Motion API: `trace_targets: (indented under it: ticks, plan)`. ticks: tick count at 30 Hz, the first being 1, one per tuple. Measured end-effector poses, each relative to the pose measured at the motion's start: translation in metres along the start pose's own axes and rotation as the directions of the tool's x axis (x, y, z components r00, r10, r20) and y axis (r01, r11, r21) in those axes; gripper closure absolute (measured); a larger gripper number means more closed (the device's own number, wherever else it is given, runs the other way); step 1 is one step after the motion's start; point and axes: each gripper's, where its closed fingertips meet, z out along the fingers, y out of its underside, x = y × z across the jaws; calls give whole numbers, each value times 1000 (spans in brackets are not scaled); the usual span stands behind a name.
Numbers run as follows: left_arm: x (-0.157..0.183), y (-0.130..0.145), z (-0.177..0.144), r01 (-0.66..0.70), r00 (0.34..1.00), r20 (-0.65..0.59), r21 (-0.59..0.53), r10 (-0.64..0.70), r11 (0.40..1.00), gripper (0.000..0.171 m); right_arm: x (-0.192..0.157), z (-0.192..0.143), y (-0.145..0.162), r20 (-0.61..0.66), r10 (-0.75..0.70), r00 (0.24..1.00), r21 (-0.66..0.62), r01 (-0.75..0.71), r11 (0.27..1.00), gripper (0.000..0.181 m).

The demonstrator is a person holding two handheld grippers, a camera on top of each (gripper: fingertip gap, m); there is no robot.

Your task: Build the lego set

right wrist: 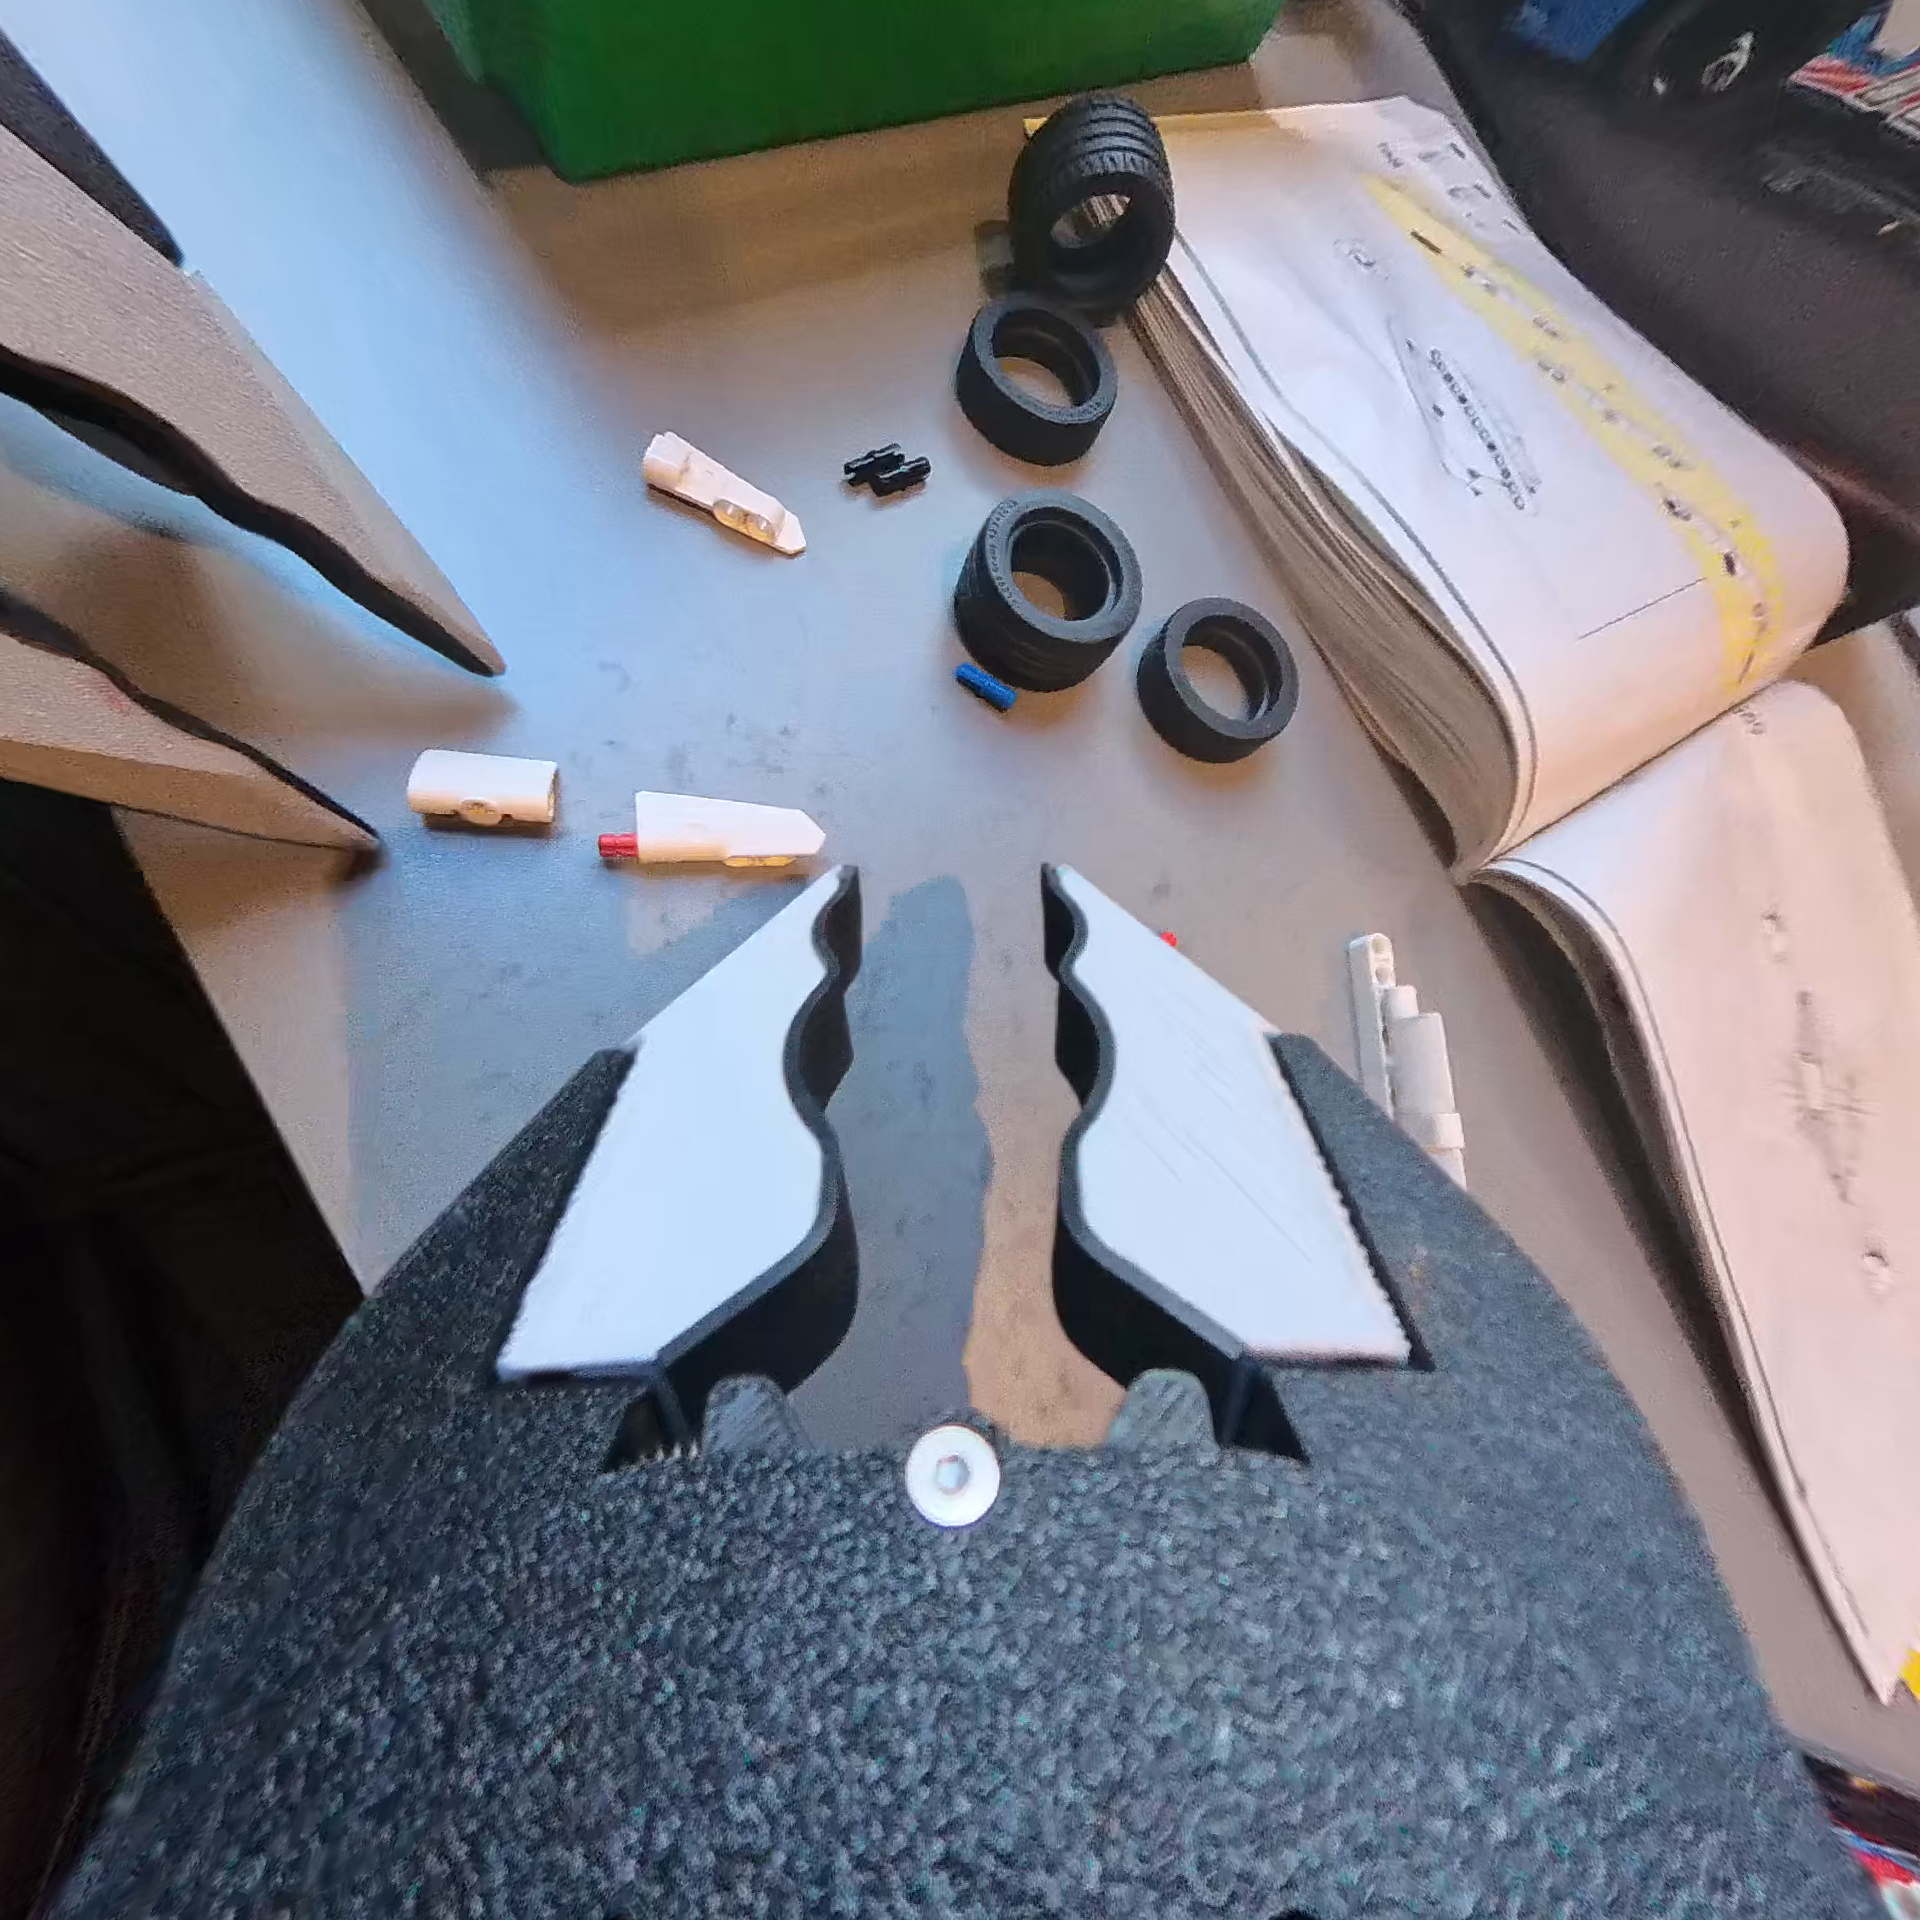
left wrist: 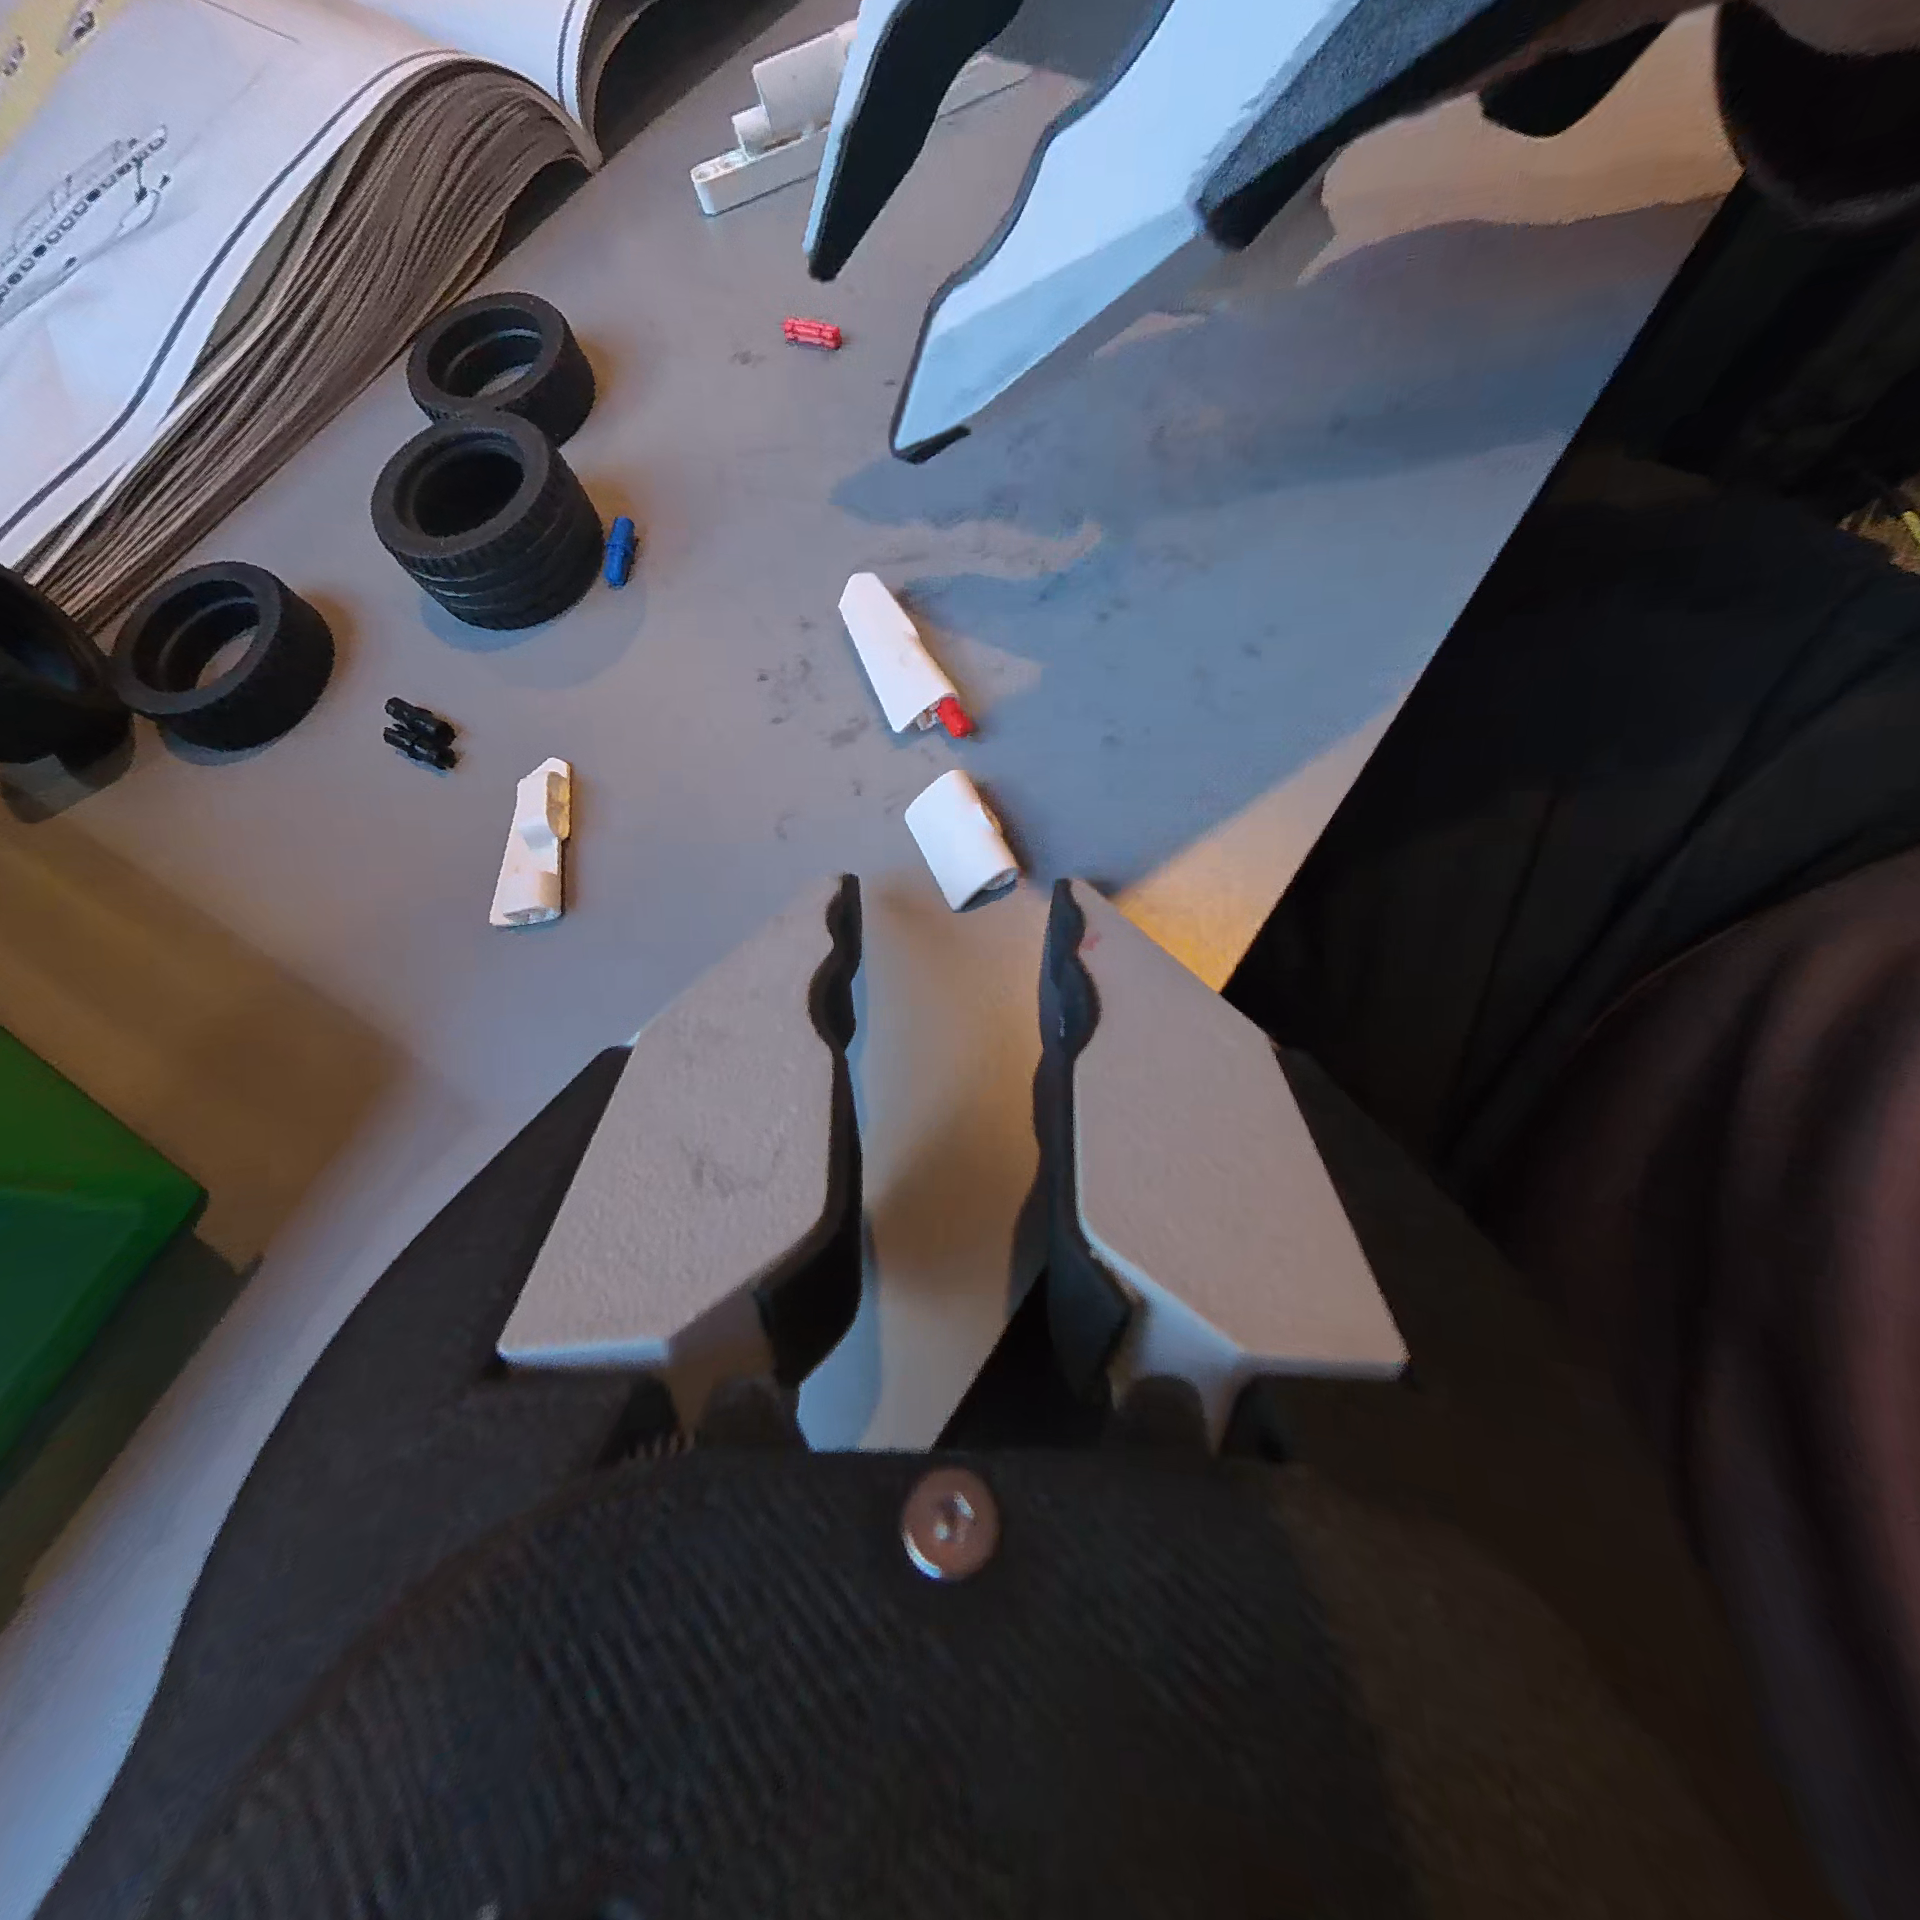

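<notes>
Two grippers, both empty, jaws apart: left gripper (left wrist: 954, 894) low over the grey table (left wrist: 727, 582), right gripper (right wrist: 951, 883) likewise. Just beyond the left fingertips at 12 o'clock, a short white piece (left wrist: 961, 836); past it, a tapered white piece (left wrist: 896, 652) with a red pin (left wrist: 954, 717) in its end. At 10 o'clock, black tires (left wrist: 488, 520), a blue pin (left wrist: 620, 551), an open instruction book (left wrist: 208, 229). At 8 o'clock, a green bin (left wrist: 73, 1236).

Grey scuffed desk (left wrist: 1091, 644), warm yellowish light along its near edge, cooler bluish sheen farther off, green box (right wrist: 831, 73) at one end, dark surroundings beyond
</notes>
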Motion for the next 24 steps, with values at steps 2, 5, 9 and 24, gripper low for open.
trace_targets:
  ticks: [2, 5, 9, 24]
  plan:
    - [0, -1, 1, 7, 1000, 0, -5, -7, 1000, 137, -2, 4, -1, -11, -18, 1000, -10, 18, 1000, 145]
    - [2, -2, 3, 14, 1000, -2, -11, -14, 1000, 137, -5, 8, -1, 0, -14, 1000, -16, 14, 1000, 144]
    - [8, -6, 6, -3, 1000, -14, -9, 2, 1000, 139, -7, 10, 1, 16, -8, 1000, -22, 8, 1000, 144]
    - [6, -4, 4, 1, 1000, -10, -17, -1, 1000, 140, -23, 1, 11, 330, -35, 943, 19, 30, 999, 146]
